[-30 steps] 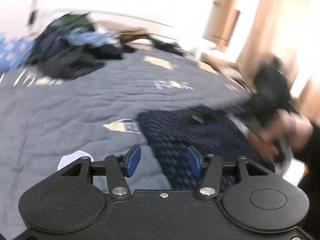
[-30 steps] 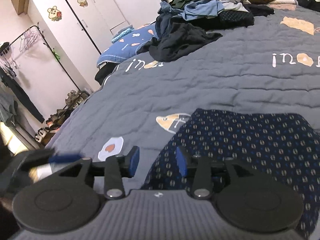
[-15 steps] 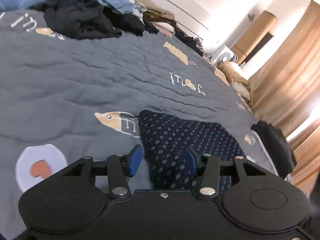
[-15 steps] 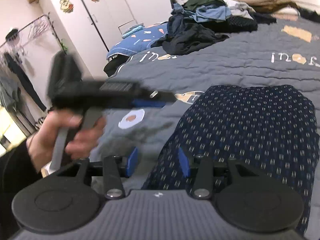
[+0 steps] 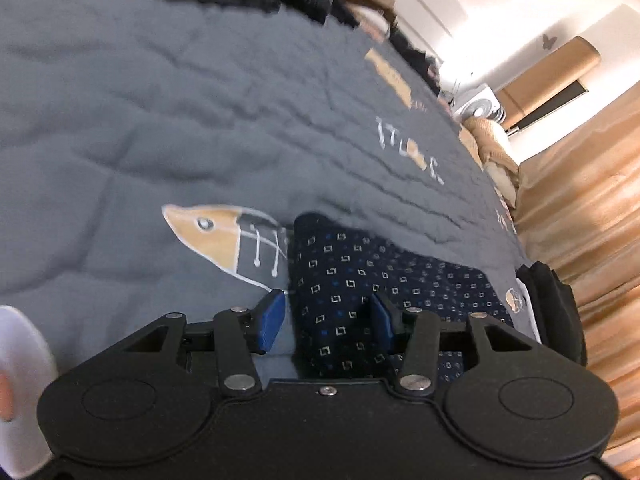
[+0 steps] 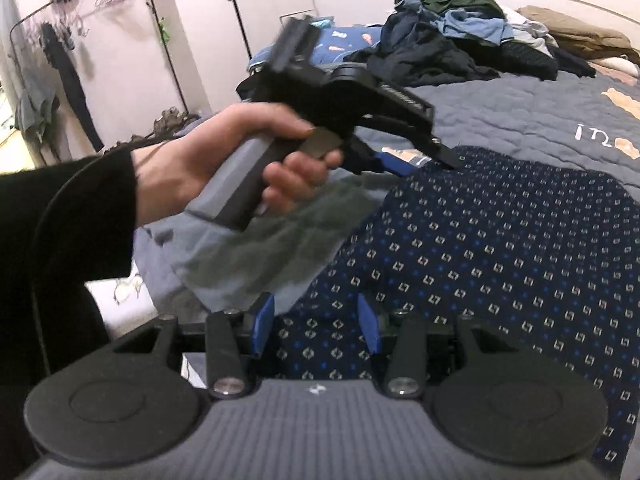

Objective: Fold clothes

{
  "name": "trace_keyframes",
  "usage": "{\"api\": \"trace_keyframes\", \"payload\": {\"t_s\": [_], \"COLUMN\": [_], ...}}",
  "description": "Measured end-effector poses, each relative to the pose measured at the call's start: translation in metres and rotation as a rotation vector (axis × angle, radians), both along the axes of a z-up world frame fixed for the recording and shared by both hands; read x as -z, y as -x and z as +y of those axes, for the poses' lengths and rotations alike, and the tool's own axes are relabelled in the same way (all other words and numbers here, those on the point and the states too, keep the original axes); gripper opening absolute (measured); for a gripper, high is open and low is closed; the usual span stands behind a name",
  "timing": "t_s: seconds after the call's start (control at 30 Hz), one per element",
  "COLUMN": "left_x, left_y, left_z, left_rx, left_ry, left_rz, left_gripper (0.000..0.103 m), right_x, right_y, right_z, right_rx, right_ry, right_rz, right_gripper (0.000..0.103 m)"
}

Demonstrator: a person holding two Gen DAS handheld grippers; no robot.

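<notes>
Navy patterned garment [image 6: 500, 240] lies flat on the grey bed [image 5: 160, 120]. Left gripper [image 5: 326, 322], jaws closing astride its left edge, risks pinching the quilt too; right gripper [image 6: 316, 324], jaws apart at lower frame, grips nothing yet.

Grey quilt [image 5: 180, 120] lying across bed, fish print [image 5: 216, 236] showing. Clothes rack [image 6: 80, 40] standing by wardrobe [image 6: 264, 0]. Fan [image 5: 480, 108] sitting beside curtain [image 5: 592, 184].

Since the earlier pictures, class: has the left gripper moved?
Yes. In the right wrist view the left gripper came in from the left toward the patterned navy garment; its jaws are closing.
</notes>
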State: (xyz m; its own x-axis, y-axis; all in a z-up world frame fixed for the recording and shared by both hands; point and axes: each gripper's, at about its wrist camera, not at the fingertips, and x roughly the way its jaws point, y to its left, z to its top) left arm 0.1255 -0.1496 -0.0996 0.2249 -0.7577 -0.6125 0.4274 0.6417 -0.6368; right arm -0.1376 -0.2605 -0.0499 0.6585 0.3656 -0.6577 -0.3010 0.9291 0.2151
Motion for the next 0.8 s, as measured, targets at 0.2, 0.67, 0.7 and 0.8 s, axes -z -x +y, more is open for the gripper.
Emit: {"api": "trace_keyframes", "payload": {"t_s": [0.2,0.67,0.7,0.8], "left_x": [-0.020,-0.007,-0.011,-0.028], "left_y": [0.003,-0.003,-0.004,-0.005], "left_z": [-0.009,-0.013,-0.010,0.004], "left_rx": [0.025,-0.024,-0.034,-0.077], "left_ry": [0.079,-0.014,-0.013,0.030], "left_rz": [-0.135,-0.135,-0.144,-0.161], "left_gripper": [0.007,0.013,0.016,0.023], "right_x": [0.012,0.016,0.014,0.009], "right_y": [0.005,0.011,0.010,0.008], "right_z": [-0.008,-0.012,-0.014,-0.024], "right_rx": [-0.039,-0.047,-0.042,-0.020], "right_ry": [-0.028,-0.043,-0.056,-0.133], "right_rz": [0.025,0.032,0.036,0.059], "right_gripper": [0.046,0.046,0.046,0.046]}}
